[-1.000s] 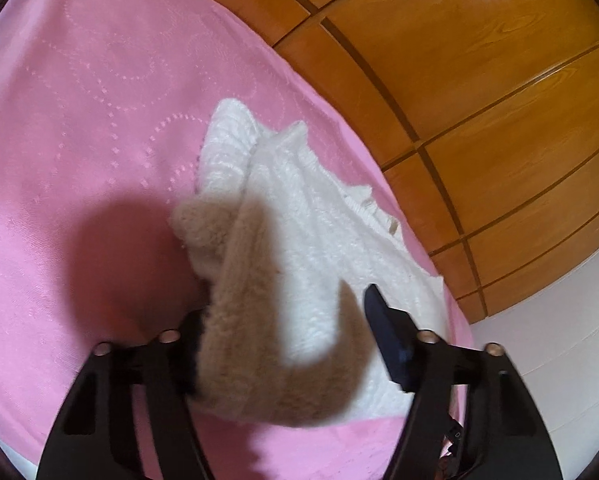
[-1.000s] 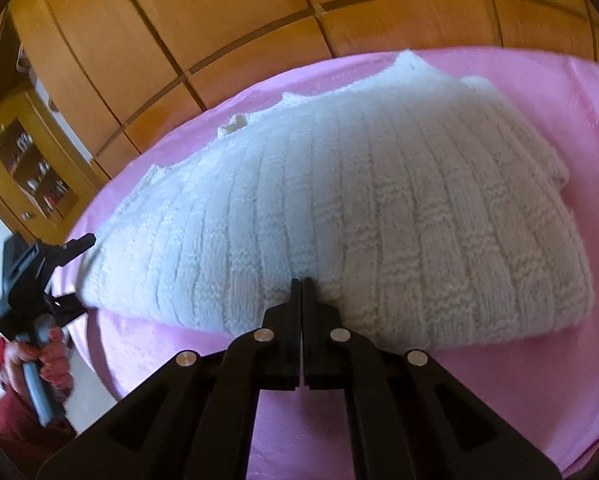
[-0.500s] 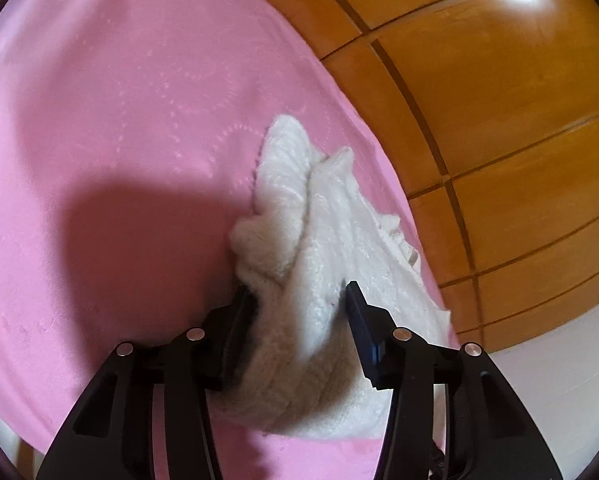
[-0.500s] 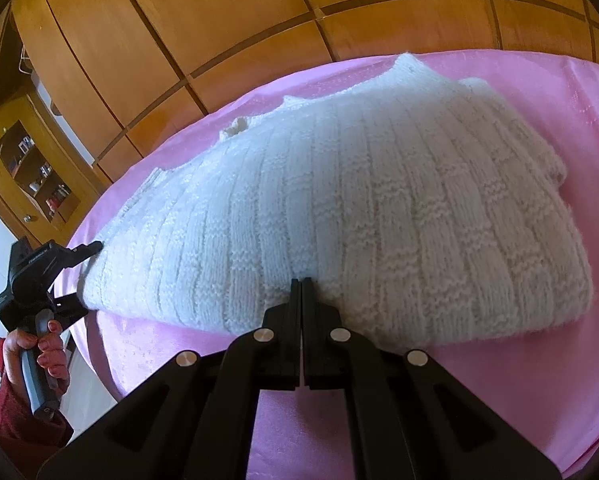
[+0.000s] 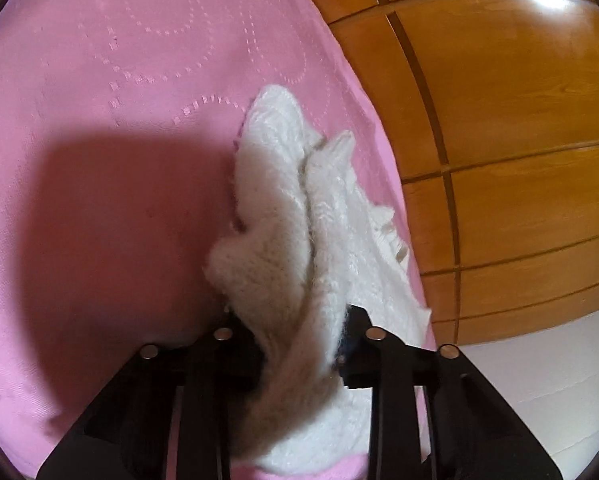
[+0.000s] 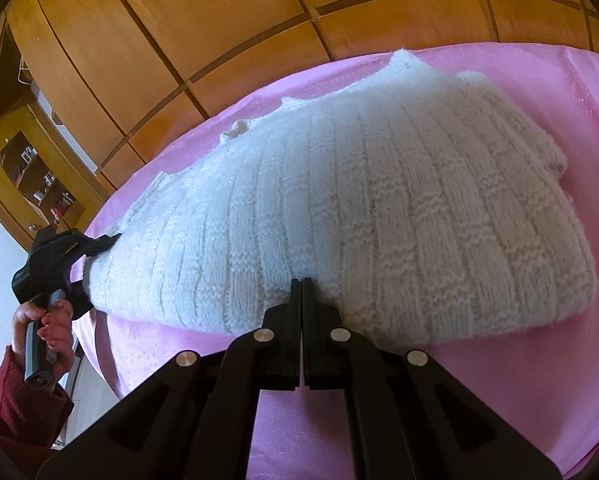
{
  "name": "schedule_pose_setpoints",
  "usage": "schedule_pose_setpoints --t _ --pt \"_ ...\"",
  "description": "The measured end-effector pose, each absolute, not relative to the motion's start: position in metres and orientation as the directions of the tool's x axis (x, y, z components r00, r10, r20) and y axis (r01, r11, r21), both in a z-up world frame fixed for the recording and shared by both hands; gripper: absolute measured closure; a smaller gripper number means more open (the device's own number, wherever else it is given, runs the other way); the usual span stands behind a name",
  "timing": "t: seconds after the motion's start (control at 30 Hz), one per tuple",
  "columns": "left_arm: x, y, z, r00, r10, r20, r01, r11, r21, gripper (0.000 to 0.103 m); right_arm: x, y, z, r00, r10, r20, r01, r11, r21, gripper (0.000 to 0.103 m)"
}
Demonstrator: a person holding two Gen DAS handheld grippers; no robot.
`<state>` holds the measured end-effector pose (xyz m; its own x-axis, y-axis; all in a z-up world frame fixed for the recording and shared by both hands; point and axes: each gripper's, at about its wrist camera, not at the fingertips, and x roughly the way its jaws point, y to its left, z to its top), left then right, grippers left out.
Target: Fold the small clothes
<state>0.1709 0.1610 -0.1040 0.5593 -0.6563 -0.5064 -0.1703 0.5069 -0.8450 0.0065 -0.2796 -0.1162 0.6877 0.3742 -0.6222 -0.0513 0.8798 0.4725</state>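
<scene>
In the left wrist view, the left gripper (image 5: 299, 344) has just been closing its jaws on a bunched end of the white knitted sweater (image 5: 299, 216), and the wool now fills the narrow gap between the fingers, so it looks pinched. From that grip the sweater runs straight ahead and away over the pink cloth (image 5: 99, 120), its long axis roughly in line with the fingers, close to the cloth's edge beside the wood-panelled wall (image 5: 519, 120). In the right wrist view, the right gripper (image 6: 300, 282) is fully closed, holding nothing, its tips pressed against the sweater's near edge about midway along. The sweater (image 6: 379, 200) lies broadside across this view, and the left gripper (image 6: 99, 242) grips its far left end. I judge the left hand is placed to carry that end over, the right to pin the middle.
</scene>
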Motion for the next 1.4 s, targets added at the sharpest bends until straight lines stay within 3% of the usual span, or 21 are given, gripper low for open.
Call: schedule_pose_setpoints --t 0.33,0.7,0.83,1.0,1.23,1.4 --pt "0.149 0.138 -0.041 0.636 -0.584 -0.505 -0.002 0.652 -0.758 0.082 0.006 -0.281 -0.116 0.692 0.379 -0.614 -0.056 0.877 0.478 0.103" --pt "0.141 0.074 0.03 0.583 -0.694 -0.422 0.226 0.637 -0.737 0.082 -0.003 -0.293 -0.117 0.695 0.438 -0.571 -0.059 0.825 0.561 0.103" --pt "0.145 0.053 0.041 0.559 -0.718 -0.414 0.256 0.625 -0.738 0.082 -0.015 -0.302 -0.106 0.726 0.441 -0.528 -0.084 0.819 0.568 0.101" --pt "0.149 0.03 0.048 0.531 -0.761 -0.372 0.292 0.577 -0.763 0.082 -0.028 -0.31 -0.1 0.743 0.378 -0.552 -0.07 0.865 0.498 0.102" --pt "0.162 -0.012 0.057 0.473 -0.793 -0.384 0.359 0.572 -0.738 0.083 -0.036 -0.33 -0.116 0.73 0.451 -0.513 -0.051 0.784 0.618 0.102" --pt "0.174 -0.049 0.058 0.42 -0.813 -0.403 0.394 0.564 -0.726 0.083 -0.051 -0.342 -0.111 0.761 0.439 -0.477 -0.055 0.777 0.627 0.098"
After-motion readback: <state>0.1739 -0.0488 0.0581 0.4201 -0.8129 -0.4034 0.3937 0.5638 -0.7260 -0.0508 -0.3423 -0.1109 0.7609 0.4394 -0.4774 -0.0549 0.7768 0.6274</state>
